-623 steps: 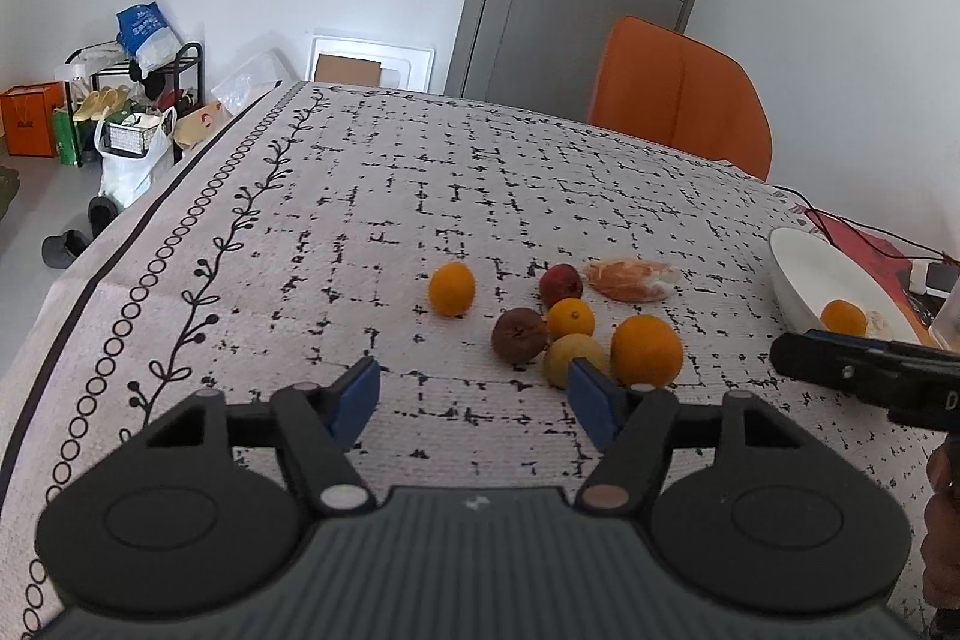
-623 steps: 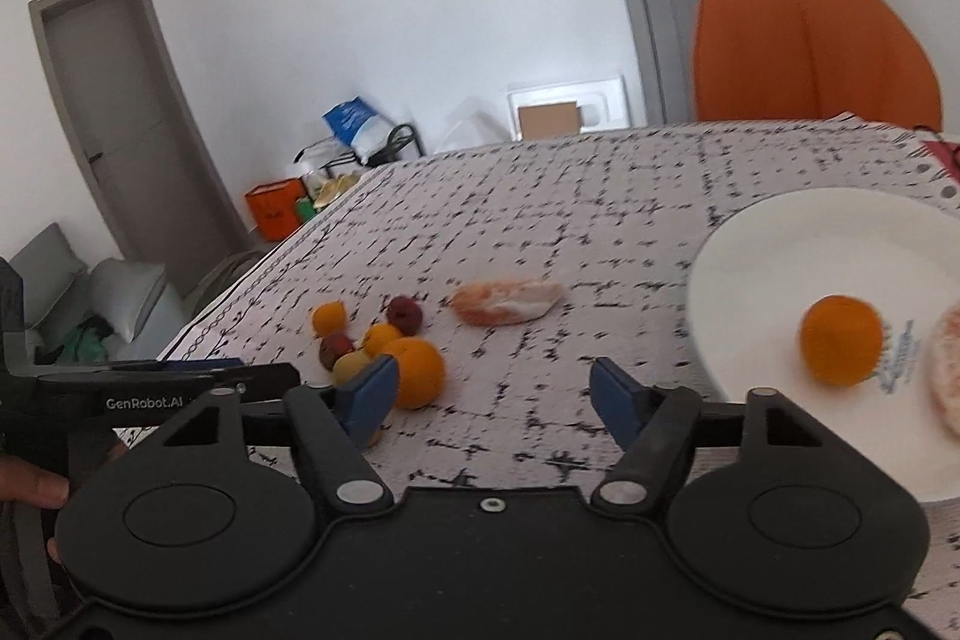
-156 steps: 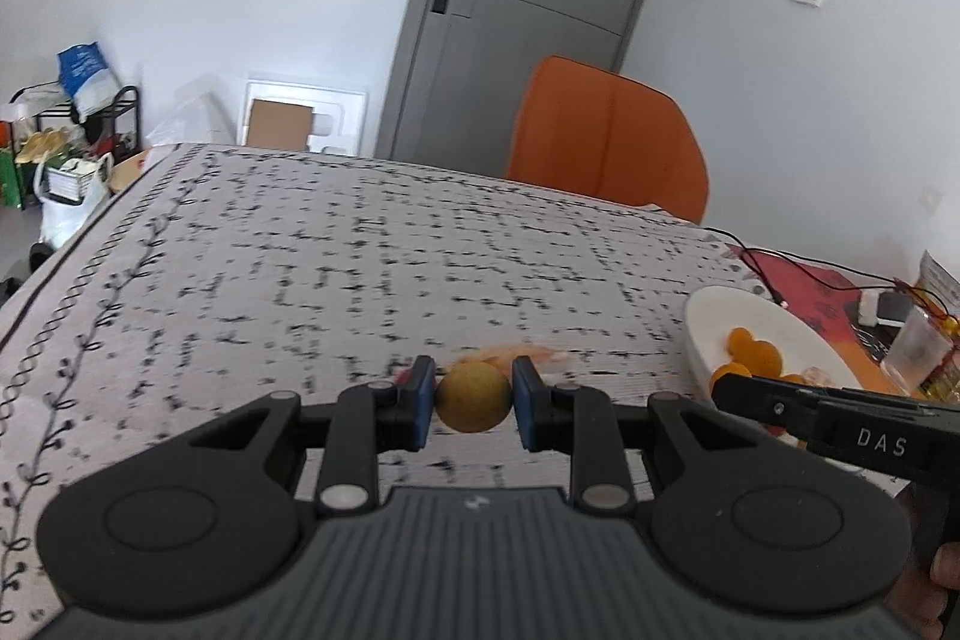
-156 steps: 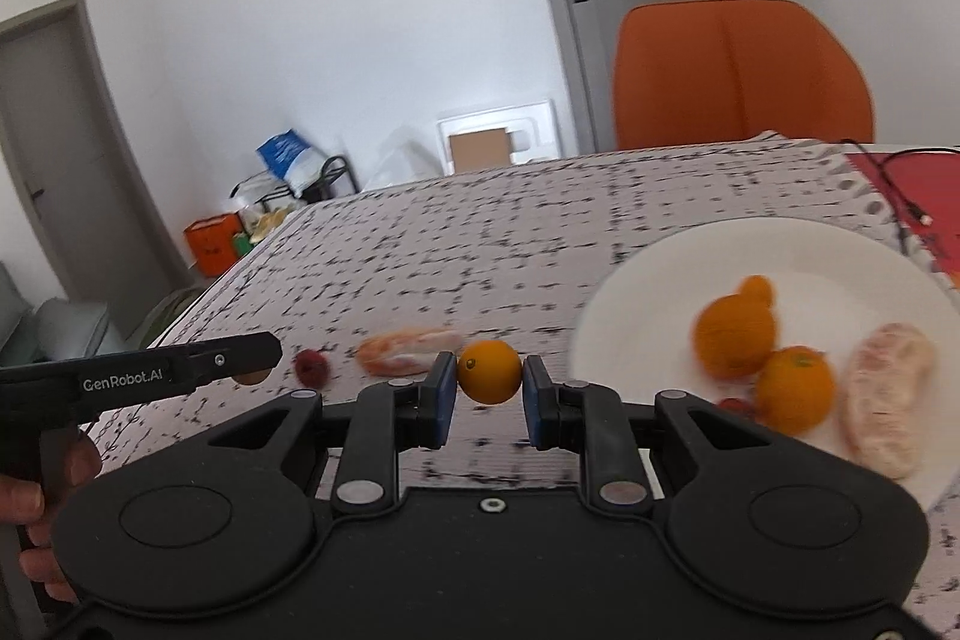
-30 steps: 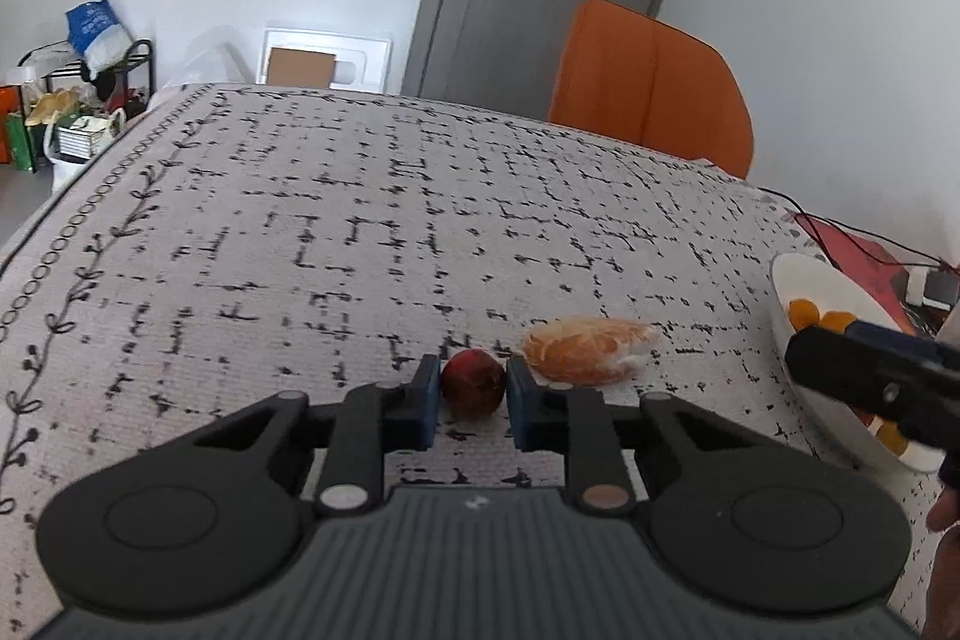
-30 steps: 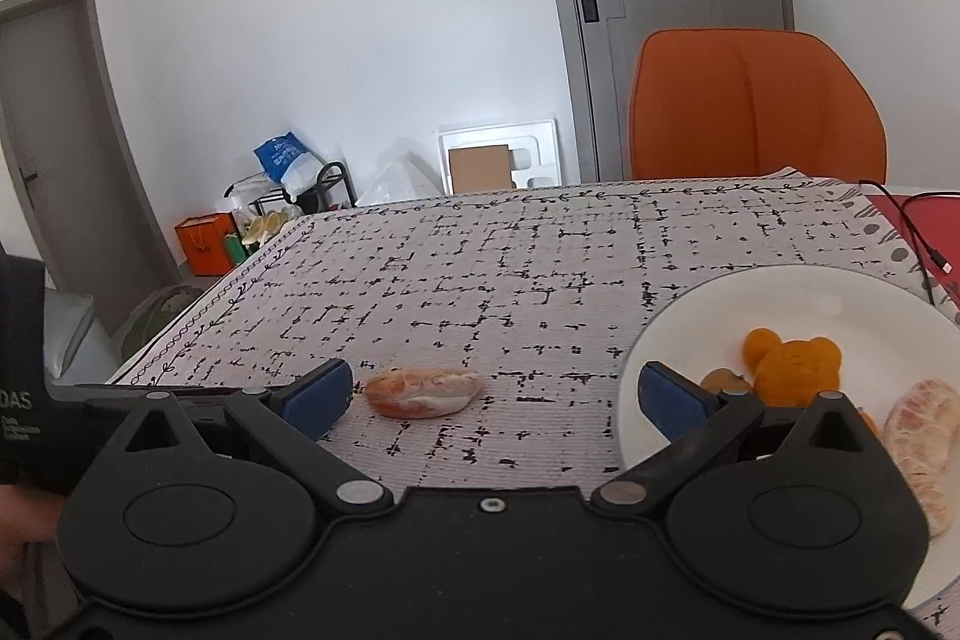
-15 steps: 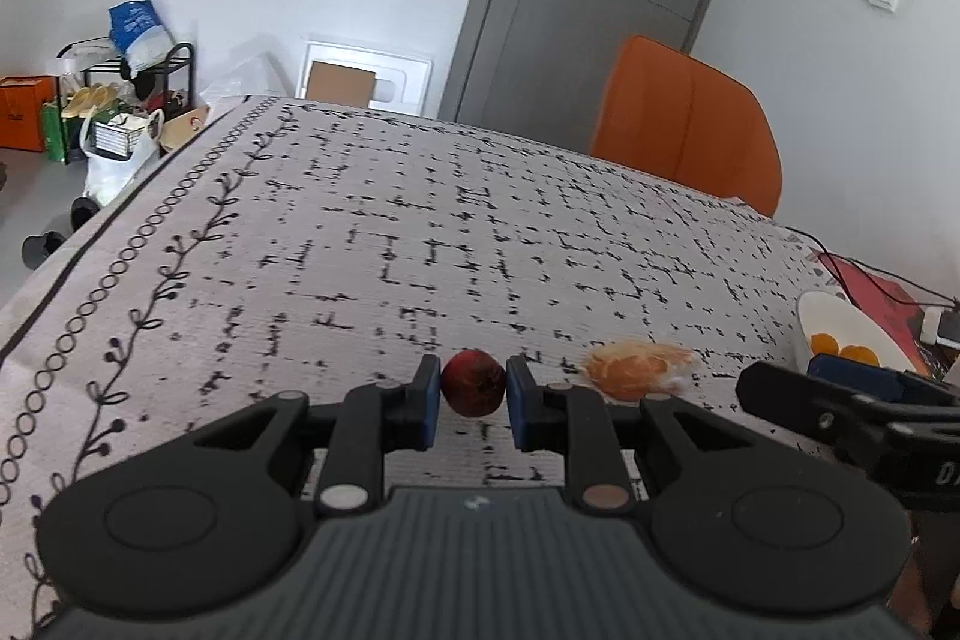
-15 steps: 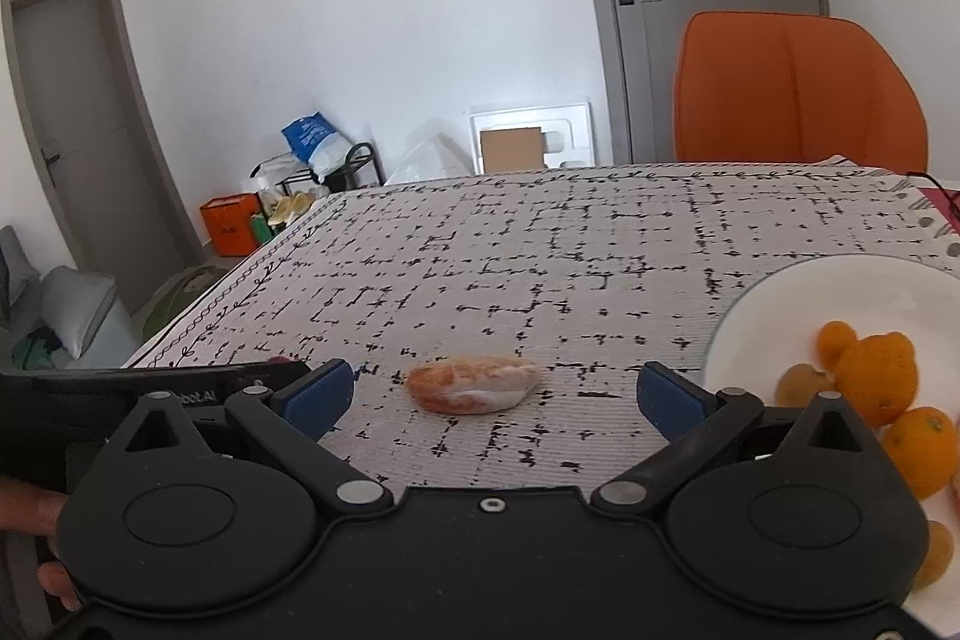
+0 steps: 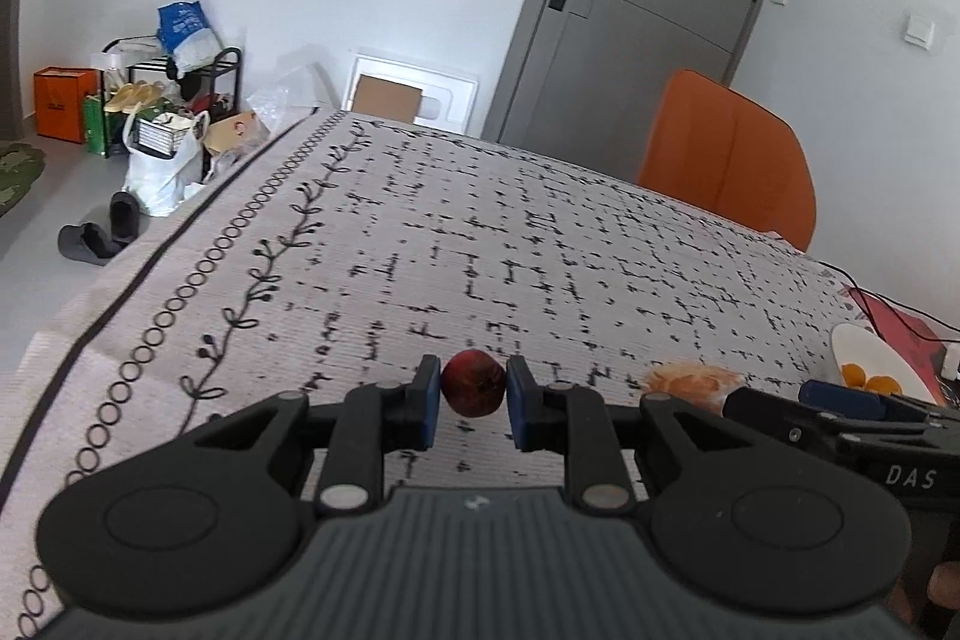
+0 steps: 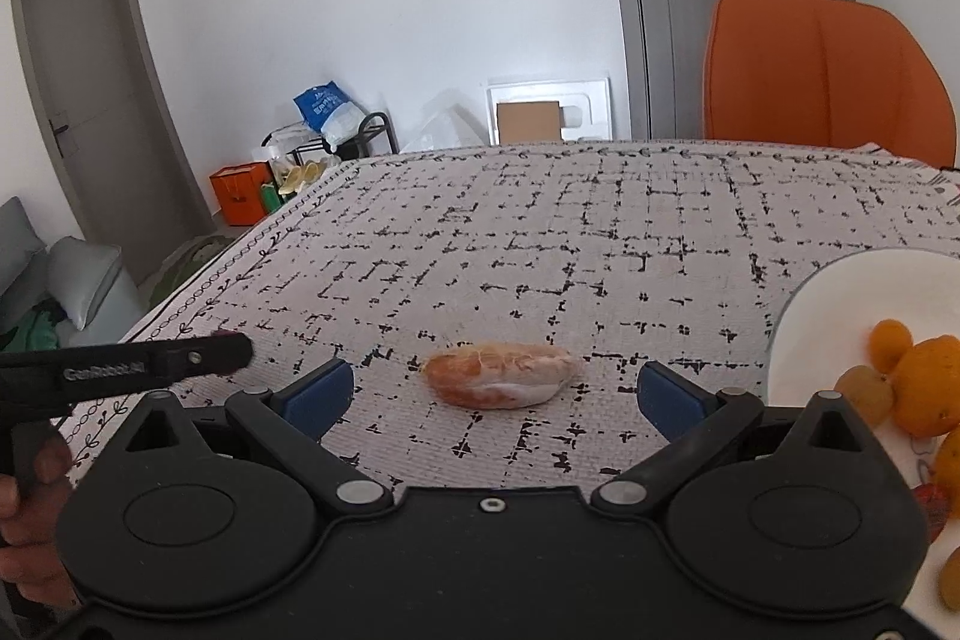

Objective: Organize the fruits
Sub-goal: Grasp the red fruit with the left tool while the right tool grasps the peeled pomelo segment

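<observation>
My left gripper (image 9: 472, 403) is shut on a small dark red fruit (image 9: 473, 382) and holds it above the patterned tablecloth. A peeled orange segment in clear wrap (image 10: 501, 382) lies on the cloth straight ahead of my right gripper (image 10: 495, 391), which is open and empty, its blue pads either side of it. The wrapped segment also shows in the left wrist view (image 9: 690, 381). A white plate (image 10: 804, 316) at the right holds several oranges (image 10: 927, 382) and a yellowish fruit (image 10: 864, 391). The plate shows at the far right in the left wrist view (image 9: 852, 340).
An orange chair (image 10: 828, 82) stands behind the table's far edge. The table's left edge (image 9: 150, 268) drops to the floor, where bags and a rack stand. A red mat with a cable (image 9: 900, 322) lies beyond the plate.
My left gripper has lifted the red fruit and swung left, away from the plate. My right gripper has moved left toward the wrapped segment, so less of the plate shows.
</observation>
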Available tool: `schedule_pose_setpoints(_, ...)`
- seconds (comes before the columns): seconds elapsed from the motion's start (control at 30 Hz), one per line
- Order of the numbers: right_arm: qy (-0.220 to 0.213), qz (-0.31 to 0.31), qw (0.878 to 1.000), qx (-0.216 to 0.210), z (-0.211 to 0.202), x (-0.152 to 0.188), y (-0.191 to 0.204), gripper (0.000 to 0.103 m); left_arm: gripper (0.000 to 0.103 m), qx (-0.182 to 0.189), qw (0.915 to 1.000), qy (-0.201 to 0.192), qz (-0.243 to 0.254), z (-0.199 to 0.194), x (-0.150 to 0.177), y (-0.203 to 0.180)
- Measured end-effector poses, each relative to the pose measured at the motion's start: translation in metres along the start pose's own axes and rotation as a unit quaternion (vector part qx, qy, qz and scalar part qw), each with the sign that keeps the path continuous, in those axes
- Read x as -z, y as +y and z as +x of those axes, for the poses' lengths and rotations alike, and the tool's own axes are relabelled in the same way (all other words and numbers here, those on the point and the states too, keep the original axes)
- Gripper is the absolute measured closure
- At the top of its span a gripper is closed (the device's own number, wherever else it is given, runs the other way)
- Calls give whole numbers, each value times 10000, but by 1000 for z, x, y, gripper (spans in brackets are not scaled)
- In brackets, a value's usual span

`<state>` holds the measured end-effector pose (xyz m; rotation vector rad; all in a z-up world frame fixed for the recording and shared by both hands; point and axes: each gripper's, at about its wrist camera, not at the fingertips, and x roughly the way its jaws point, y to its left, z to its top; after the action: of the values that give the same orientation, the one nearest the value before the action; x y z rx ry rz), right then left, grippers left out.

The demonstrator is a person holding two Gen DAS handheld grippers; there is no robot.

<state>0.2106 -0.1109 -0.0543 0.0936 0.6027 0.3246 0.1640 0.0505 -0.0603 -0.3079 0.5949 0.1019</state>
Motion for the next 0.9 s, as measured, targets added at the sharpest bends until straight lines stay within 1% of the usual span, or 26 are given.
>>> schedule_pose_setpoints(0.23, 144, -69, 9999, -13, 13, 1, 1, 1, 81, -61, 10000, -20, -64, -3, 1, 6)
schedule_pose_setpoints(0.4, 178, -280, 9994, 87, 23, -2, 6, 1, 81, -90, 9999, -40, -102, -5, 3, 10)
schedule_pose_setpoints(0.53, 192, -372, 9991, 72, 28, -6, 11, 1, 81, -147, 9997, -76, -165, -8, 2, 17)
schedule_pose_setpoints(0.6, 254, -458, 9986, 121, 33, -6, 13, 2, 81, -169, 9997, -77, -187, -8, 3, 19)
schedule_pose_setpoints(0.67, 363, -426, 9983, 165, 38, -5, 13, 10, 81, -182, 9996, -76, -204, -8, 3, 21)
schedule_pose_setpoints(0.7, 415, -412, 9982, 158, 41, -4, 13, 12, 81, -183, 9996, -74, -209, -9, 3, 22)
schedule_pose_setpoints(0.73, 393, -473, 9979, 208, 41, -2, 14, 16, 81, -183, 9996, -73, -216, -9, 3, 23)
schedule_pose_setpoints(0.77, 368, -578, 9973, 272, 41, -1, 16, 22, 81, -183, 9996, -69, -222, -8, 3, 24)
schedule_pose_setpoints(0.8, 358, -673, 9966, 325, 42, 0, 18, 26, 81, -181, 9996, -63, -226, -8, 4, 24)
schedule_pose_setpoints(0.83, 334, -731, 9961, 364, 41, 0, 19, 33, 81, -179, 9996, -60, -230, -8, 4, 24)
schedule_pose_setpoints(0.87, 321, -757, 9959, 378, 41, 0, 19, 38, 81, -175, 9996, -59, -228, -8, 4, 24)
schedule_pose_setpoints(0.9, 327, -785, 9957, 359, 41, -1, 19, 38, 81, -167, 9996, -62, -220, -8, 4, 23)
